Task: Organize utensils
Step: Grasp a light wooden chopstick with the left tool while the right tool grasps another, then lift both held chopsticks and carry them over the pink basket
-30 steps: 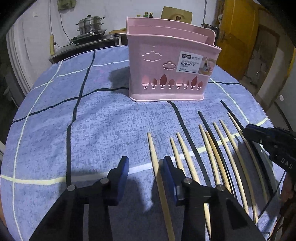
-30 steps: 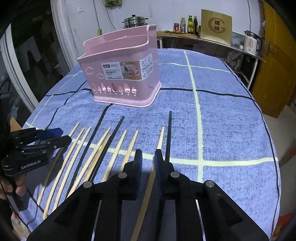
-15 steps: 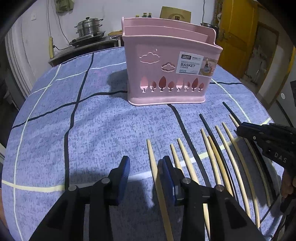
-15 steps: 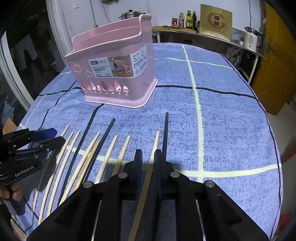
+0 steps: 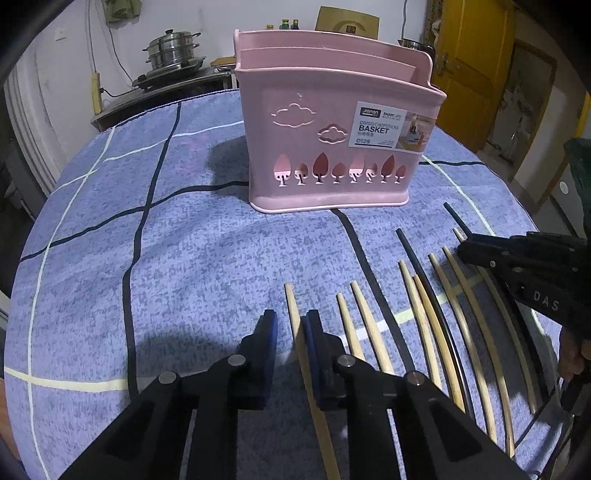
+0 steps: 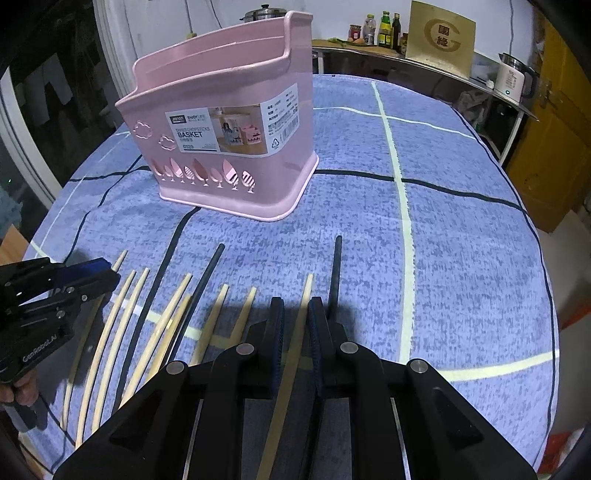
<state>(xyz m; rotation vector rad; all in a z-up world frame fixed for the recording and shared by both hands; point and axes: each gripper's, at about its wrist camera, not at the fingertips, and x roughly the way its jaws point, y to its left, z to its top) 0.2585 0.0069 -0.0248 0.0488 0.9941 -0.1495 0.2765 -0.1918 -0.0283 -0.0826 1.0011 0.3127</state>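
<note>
A pink chopstick basket (image 5: pixel 332 147) (image 6: pixel 229 147) stands upright on the blue checked tablecloth (image 5: pixel 184 258). In front of it lie several pale chopsticks (image 5: pixel 424 314) and two black ones (image 6: pixel 337 266) in a row. My left gripper (image 5: pixel 290 328) is at the row's left end. Its jaws are closing around the leftmost pale chopstick (image 5: pixel 293 306), which rests against the right pad while a strip of cloth shows beside the left pad. My right gripper (image 6: pixel 296 317) is at the right end, its jaws nearly together with a pale chopstick (image 6: pixel 306 291) between the pads.
Behind the round table runs a counter with a steel pot (image 5: pixel 171 48), bottles (image 6: pixel 384 22) and a white kettle (image 6: pixel 511 79). A yellow door (image 5: pixel 476 55) is at the right. The table edge curves close on both sides. A person's hand (image 6: pixel 14 387) grips the left tool.
The left jaws have drawn much closer together around the leftmost chopstick. The right gripper has edged forward, so the basket looms larger in its view; its jaws look the same.
</note>
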